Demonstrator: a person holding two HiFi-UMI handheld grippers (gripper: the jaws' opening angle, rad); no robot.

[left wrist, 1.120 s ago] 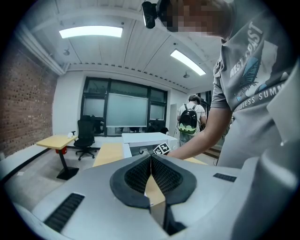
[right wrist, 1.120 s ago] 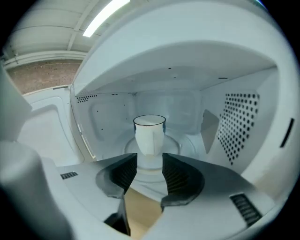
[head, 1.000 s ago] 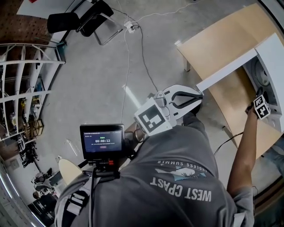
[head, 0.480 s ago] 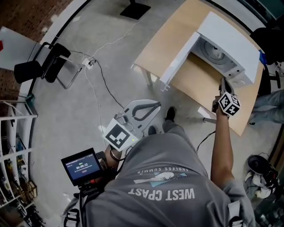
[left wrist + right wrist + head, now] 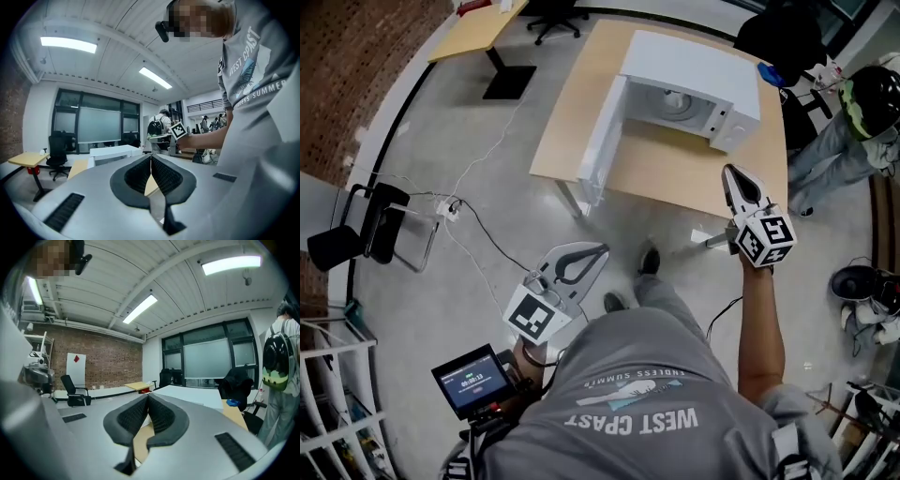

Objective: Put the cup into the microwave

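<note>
The white microwave (image 5: 689,70) stands on the wooden table (image 5: 675,173) with its door (image 5: 602,141) swung open to the left. A pale round shape (image 5: 675,100) shows in the cavity; I cannot tell whether it is the cup or the turntable. My right gripper (image 5: 729,170) hangs over the table's near right edge, away from the oven, jaws shut with nothing between them. My left gripper (image 5: 602,248) is low over the floor in front of the table, also shut and empty. The microwave (image 5: 112,152) lies beyond its closed jaws in the left gripper view.
A person with a backpack (image 5: 853,103) stands at the table's far right, beside a blue object (image 5: 773,75). A black chair (image 5: 366,230) and cables (image 5: 478,225) are on the floor at left. A second desk (image 5: 478,28) stands behind. A small monitor (image 5: 469,380) hangs at my waist.
My right gripper has drawn back out of the microwave's mouth to the table's near edge. The view has backed off, so table and oven now lie farther ahead. The left gripper has shifted too.
</note>
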